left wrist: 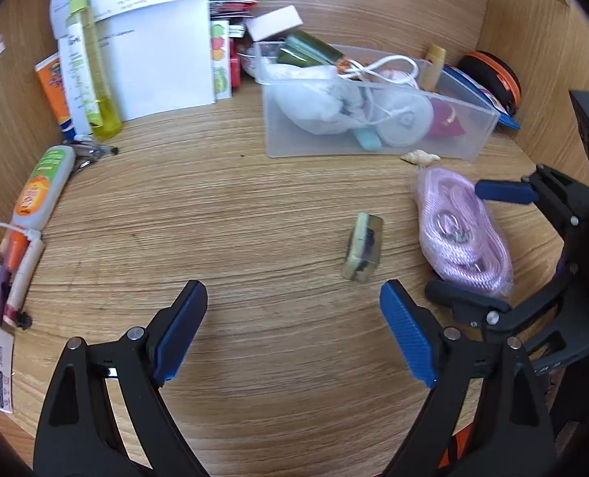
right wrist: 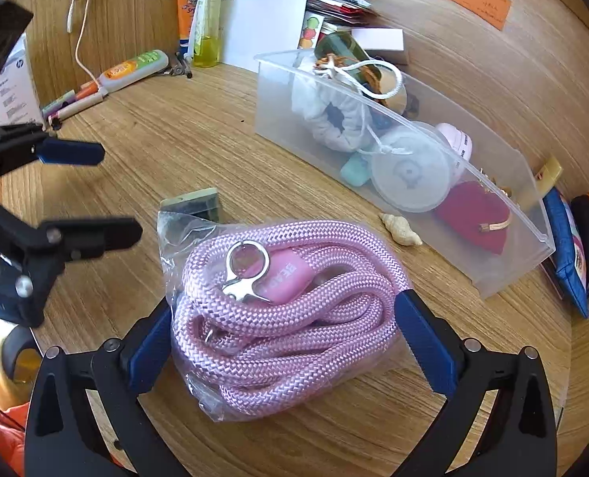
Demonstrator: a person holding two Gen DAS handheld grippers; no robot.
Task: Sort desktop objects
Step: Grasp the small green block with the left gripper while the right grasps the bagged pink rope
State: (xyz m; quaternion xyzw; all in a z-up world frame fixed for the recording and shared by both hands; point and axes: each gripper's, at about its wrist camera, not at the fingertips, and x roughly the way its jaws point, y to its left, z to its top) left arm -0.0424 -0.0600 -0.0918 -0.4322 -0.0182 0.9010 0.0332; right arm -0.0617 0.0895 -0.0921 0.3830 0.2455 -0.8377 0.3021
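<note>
A bagged pink rope (right wrist: 286, 318) lies on the wooden desk, also in the left wrist view (left wrist: 463, 230). My right gripper (right wrist: 282, 342) is open with its blue pads on either side of the bag; it shows at the right of the left wrist view (left wrist: 477, 246). A small green-and-black block (left wrist: 364, 252) lies left of the rope; behind the bag in the right view (right wrist: 193, 204). My left gripper (left wrist: 294, 334) is open and empty, just short of the block; it shows in the right wrist view (right wrist: 103, 194). A clear plastic bin (left wrist: 481, 135) (right wrist: 532, 238) holds several small items.
A seashell (right wrist: 399, 228) lies between rope and bin. Papers (left wrist: 155, 51), a yellow bottle (left wrist: 91, 63), tubes and pens (left wrist: 20, 262) crowd the left and back. A blue pouch (right wrist: 568, 246) and an orange-black case (left wrist: 493, 75) sit right of the bin. Wooden walls enclose the desk.
</note>
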